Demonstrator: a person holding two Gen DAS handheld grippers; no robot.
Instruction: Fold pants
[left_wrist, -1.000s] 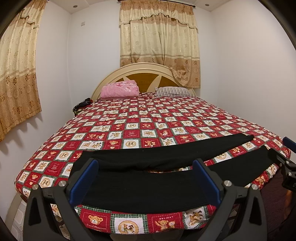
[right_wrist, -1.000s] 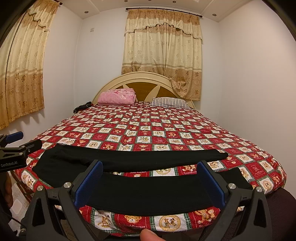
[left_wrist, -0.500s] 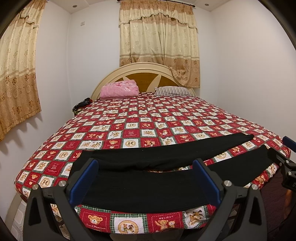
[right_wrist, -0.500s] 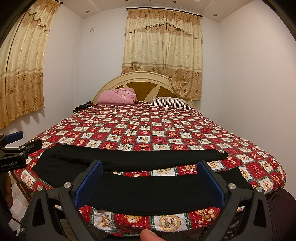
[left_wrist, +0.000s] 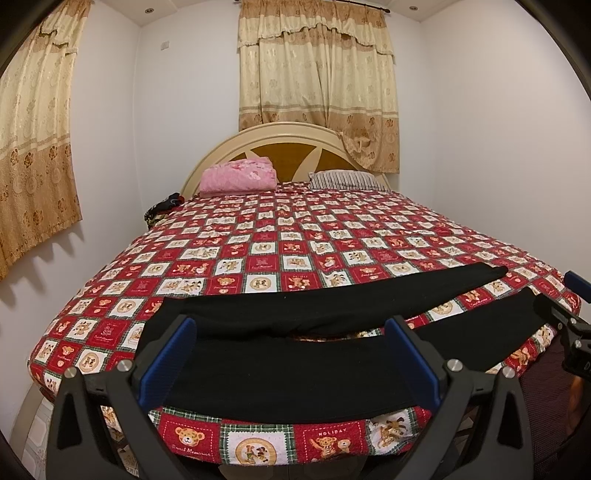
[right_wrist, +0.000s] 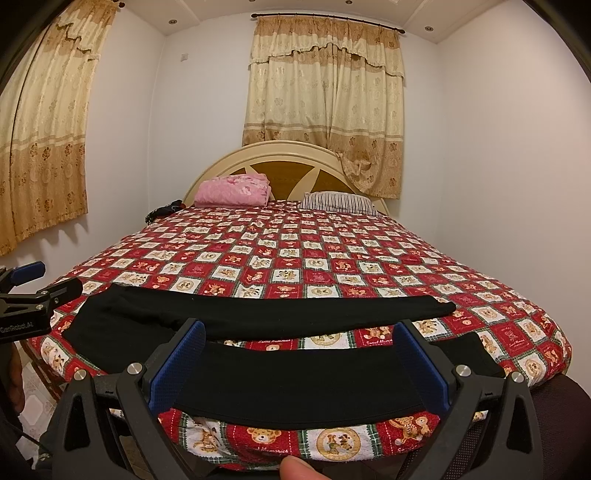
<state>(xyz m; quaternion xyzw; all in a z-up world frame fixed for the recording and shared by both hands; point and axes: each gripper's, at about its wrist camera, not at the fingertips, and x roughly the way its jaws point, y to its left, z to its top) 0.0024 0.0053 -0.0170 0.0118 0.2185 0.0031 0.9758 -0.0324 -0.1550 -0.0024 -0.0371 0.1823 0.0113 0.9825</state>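
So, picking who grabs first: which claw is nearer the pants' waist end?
Left. The left claw hovers toward the waist end of the pants; the right claw hovers further along the legs, toward the cuffs.

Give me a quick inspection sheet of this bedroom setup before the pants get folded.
Surface: bed under a red teddy-bear patchwork cover.
Job's things: black pants spread flat along the near edge, legs apart, unfolded.
Clutter: pink blanket, striped pillow, dark bundle at the headboard end.
Grippers: left gripper and right gripper both open, above the pants, holding nothing.
Cables: nothing seen.
Surroundings: white walls, beige curtains, arched headboard.
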